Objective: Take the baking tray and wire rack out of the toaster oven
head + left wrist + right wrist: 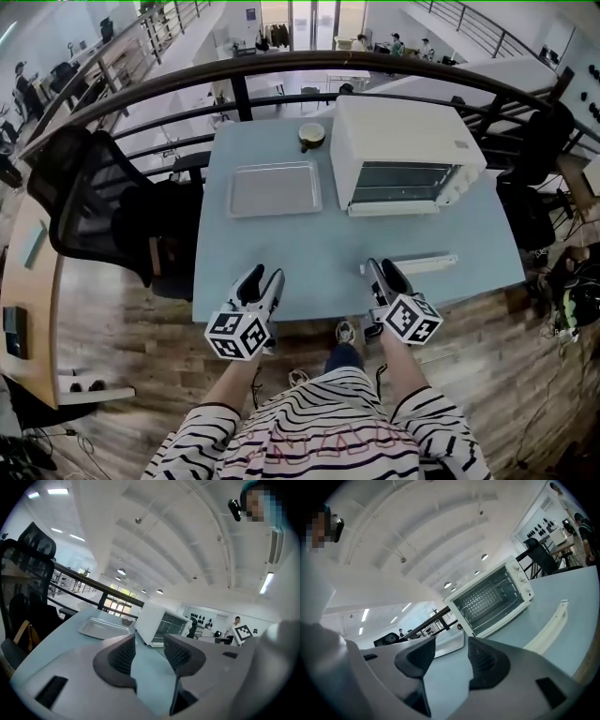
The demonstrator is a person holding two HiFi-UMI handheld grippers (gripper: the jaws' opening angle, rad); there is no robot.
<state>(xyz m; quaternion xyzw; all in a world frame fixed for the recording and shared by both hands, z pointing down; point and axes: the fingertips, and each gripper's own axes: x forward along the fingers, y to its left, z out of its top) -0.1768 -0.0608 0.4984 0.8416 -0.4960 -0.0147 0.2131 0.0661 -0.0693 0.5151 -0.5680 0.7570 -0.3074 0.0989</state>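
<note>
From the head view, a light blue table point(309, 253) stands by a dark railing point(281, 70). The white toaster oven point(403, 150) sits on the far right part of the table, with its door folded down in front. The baking tray point(275, 188) lies flat on the table just to the left of the oven, outside it. A small cup point(311, 136) stands behind the tray. The left gripper point(262, 274) and the right gripper point(384, 267) are both at the near edge of the table, well apart from the oven. A long white bar point(412, 264) lies just beside the right gripper. A black chair point(84, 197) is off to the left. In the left gripper view, the left gripper point(149, 651) has its jaws apart with nothing between them. The tray point(101, 627) and the oven point(159, 625) are far ahead. In the right gripper view, the right gripper point(450, 653) also has its jaws apart and holds nothing. The oven point(490, 599) is open, and a grid that looks like the wire rack point(480, 599) is inside it. The white bar point(548, 625) lies on the right.
</note>
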